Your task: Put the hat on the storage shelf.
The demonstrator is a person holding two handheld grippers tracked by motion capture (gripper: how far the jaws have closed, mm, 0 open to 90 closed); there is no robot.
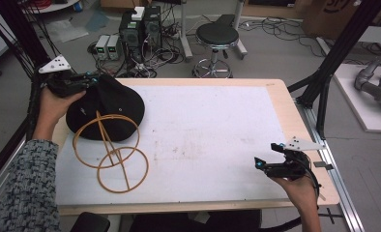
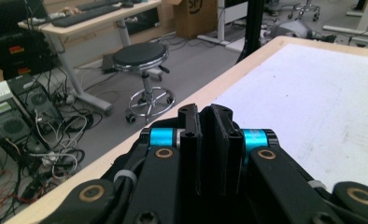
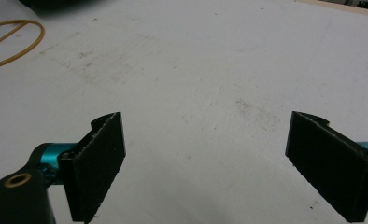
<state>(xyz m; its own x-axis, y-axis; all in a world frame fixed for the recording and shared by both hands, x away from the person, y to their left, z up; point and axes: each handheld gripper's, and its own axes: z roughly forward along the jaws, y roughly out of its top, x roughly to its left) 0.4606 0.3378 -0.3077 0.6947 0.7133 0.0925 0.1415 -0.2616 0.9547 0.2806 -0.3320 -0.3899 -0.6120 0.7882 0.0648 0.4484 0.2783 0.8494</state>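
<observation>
Left gripper: up at ten o'clock on the table, held in the left hand, nose lying against the far edge of the black fabric hat. In the left gripper view jaws pressed flat together, nothing visible between them; closed on air as far as can be judged.

Black soft fabric hat: slumped at ten o'clock on the white mat, crown up, brim spread. Looks light and floppy; likely to sag and fold when lifted. Best hold, by guess: pinch the brim edge or a fold of the crown.

Tan two-ring wire frame: at eight o'clock, two hoops joined by thin crossing rods, upper hoop overlapping the hat's near brim, lower hoop flat on the mat. Looks thin, light, somewhat springy; could slide or tip under a careless pinch. Best hold, by guess: across a rod near where the hoops meet. A piece of it peeks in at ten o'clock of the right gripper view.

White table mat: bare through the middle, faint scuffs.

Right gripper: at four o'clock near the table's edge, in the right hand, well apart from hat and frame. Jaws spread wide, nothing between, only scuffed mat ahead.
</observation>
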